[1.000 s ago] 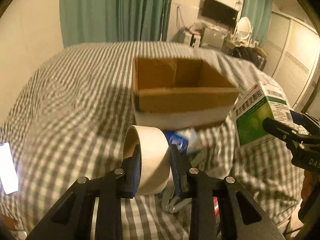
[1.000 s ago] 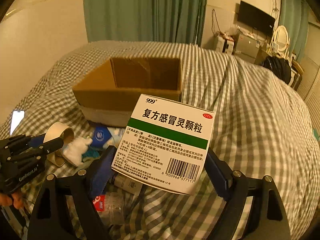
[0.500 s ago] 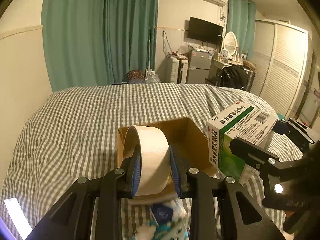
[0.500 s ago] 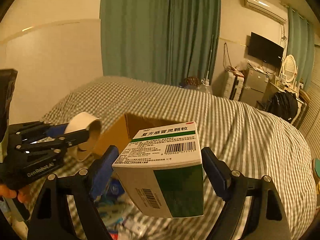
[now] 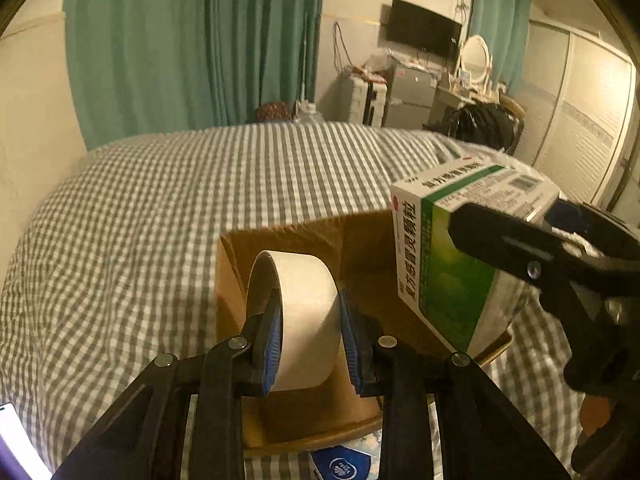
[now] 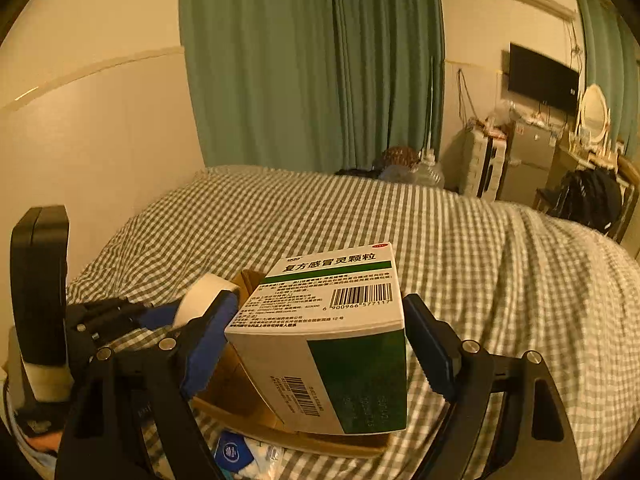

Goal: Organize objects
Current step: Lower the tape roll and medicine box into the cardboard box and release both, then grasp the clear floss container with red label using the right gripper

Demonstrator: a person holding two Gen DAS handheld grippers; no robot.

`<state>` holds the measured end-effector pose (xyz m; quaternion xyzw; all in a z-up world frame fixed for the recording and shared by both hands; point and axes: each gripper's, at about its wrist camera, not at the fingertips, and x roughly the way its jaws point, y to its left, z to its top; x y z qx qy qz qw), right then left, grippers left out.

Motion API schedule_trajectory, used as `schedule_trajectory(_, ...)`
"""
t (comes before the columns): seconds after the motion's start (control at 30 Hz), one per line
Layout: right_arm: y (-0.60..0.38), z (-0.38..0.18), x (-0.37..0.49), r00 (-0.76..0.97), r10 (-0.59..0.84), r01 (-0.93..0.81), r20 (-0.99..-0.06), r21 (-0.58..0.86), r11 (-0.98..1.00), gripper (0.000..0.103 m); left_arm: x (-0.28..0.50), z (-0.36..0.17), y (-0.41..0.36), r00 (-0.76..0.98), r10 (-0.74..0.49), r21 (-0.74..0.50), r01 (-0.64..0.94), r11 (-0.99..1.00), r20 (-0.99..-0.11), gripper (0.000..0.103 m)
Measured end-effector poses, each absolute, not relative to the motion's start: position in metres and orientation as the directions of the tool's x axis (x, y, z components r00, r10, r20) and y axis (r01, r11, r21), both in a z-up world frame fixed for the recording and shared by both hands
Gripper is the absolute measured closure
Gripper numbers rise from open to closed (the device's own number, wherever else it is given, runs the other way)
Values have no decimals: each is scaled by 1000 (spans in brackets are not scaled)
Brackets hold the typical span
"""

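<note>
A roll of pale tape (image 5: 302,312) stands on edge between the blue pads of my left gripper (image 5: 308,344), which is shut on it above the open cardboard box (image 5: 312,420). To the right, my right gripper (image 6: 316,344) is shut on a white and green medicine carton (image 6: 328,344), holding it over the same box (image 6: 236,392). That carton (image 5: 452,248) hangs over the box's right side in the left wrist view. From the right wrist camera the tape roll (image 6: 204,292) and left gripper (image 6: 176,312) appear at the left. The box's floor is mostly hidden.
The box sits on a bed with a grey checked cover (image 5: 168,216). A blue and white packet (image 5: 344,464) and other small items (image 6: 248,456) lie in front of the box. A lit phone (image 5: 12,440) lies at the left edge. Curtains and furniture stand beyond.
Both grippers rose and moved forward with their loads, from in front of the box to above it. The loose items on the bed dropped out of most of the view.
</note>
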<state>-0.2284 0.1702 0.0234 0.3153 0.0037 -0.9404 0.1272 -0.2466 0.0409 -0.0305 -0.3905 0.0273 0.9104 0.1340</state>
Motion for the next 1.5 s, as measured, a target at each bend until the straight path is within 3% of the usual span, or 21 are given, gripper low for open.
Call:
schedule_trajectory(0.17, 171, 8, -240, -739, -240, 229, -629, 100, -968, 15, -245, -40, 38, -637, 221, -53, -271, -961, -739, 68)
schedule_trajectory(0.23, 174, 12, -236, -751, -230, 224, -619, 88, -971, 7, -234, -36, 35, -658, 208, -31, -271, -962, -723, 33)
schedule_trajectory(0.3, 175, 19, -226, -770, -218, 217, -600, 76, -973, 5, -224, -25, 32, -691, 188, -2, -260, -966, -698, 19)
schedule_trajectory(0.47, 177, 47, -195, -801, -179, 197, -571, 32, -980, 4, -188, -2, 21, -733, 158, 50, -254, -966, -662, 17)
schedule_trajectory(0.53, 180, 59, -178, -815, -160, 184, -557, 14, -983, 4, -168, 6, 11, -746, 155, 49, -243, -969, -648, 9)
schedule_trajectory(0.73, 181, 78, -106, -836, -123, 170, -535, -40, -985, 2, -103, 13, -17, -790, 113, 55, -182, -982, -602, 5)
schedule_trajectory(0.97, 167, 30, -55, -786, -120, 209, -606, -78, -975, 2, -54, -21, -19, -792, 39, 97, -123, -988, -610, 4)
schedule_trajectory(1.27, 143, -66, -32, -608, -137, 256, -782, -30, -966, 2, -31, -93, -18, -681, -12, 121, -113, -986, -732, 4)
schedule_trajectory(1.5, 116, -100, -30, -497, -166, 363, -852, -30, -931, 2, -33, -107, -32, -664, -66, 153, -74, -985, -745, 4)
